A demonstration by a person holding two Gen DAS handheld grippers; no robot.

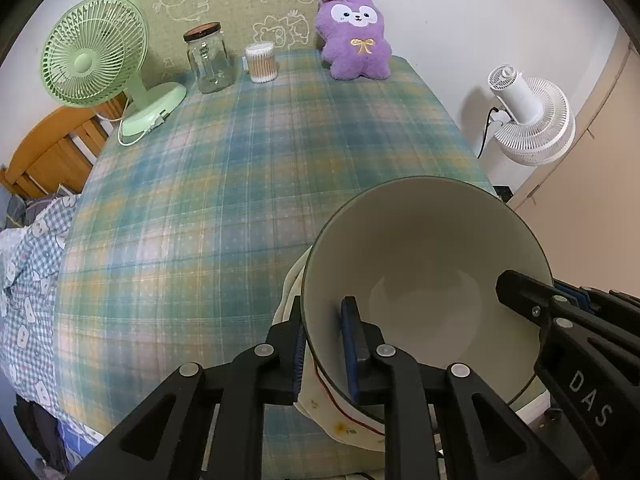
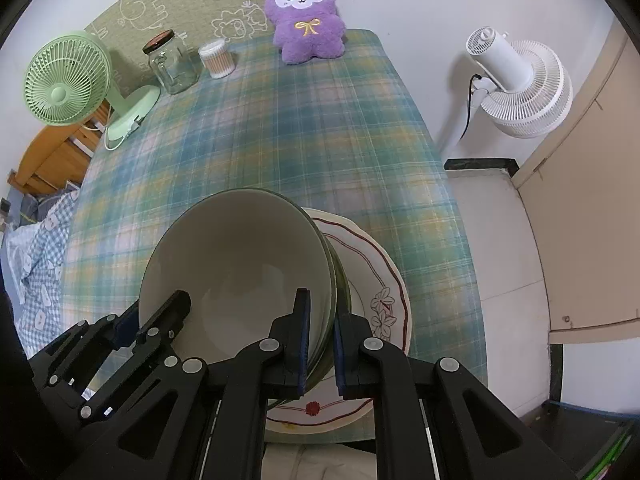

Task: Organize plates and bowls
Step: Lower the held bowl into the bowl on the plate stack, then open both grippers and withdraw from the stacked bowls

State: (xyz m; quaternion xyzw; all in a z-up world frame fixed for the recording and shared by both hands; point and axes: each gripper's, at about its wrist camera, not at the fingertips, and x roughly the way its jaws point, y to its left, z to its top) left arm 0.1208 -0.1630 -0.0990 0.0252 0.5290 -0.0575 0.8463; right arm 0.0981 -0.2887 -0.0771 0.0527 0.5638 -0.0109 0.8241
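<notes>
2 tongs (image 1: 324,356) (image 2: 320,344) gripping cream bowl (image 1: 424,264) (image 2: 240,256), dark-green outside

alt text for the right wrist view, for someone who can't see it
Both grippers pinch opposite rims of a cream bowl above a floral plate: right gripper near, left gripper at left. Plaid table beyond.

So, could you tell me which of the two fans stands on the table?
The green fan, at the table's far left corner; the white fan stands off its right edge.
</notes>
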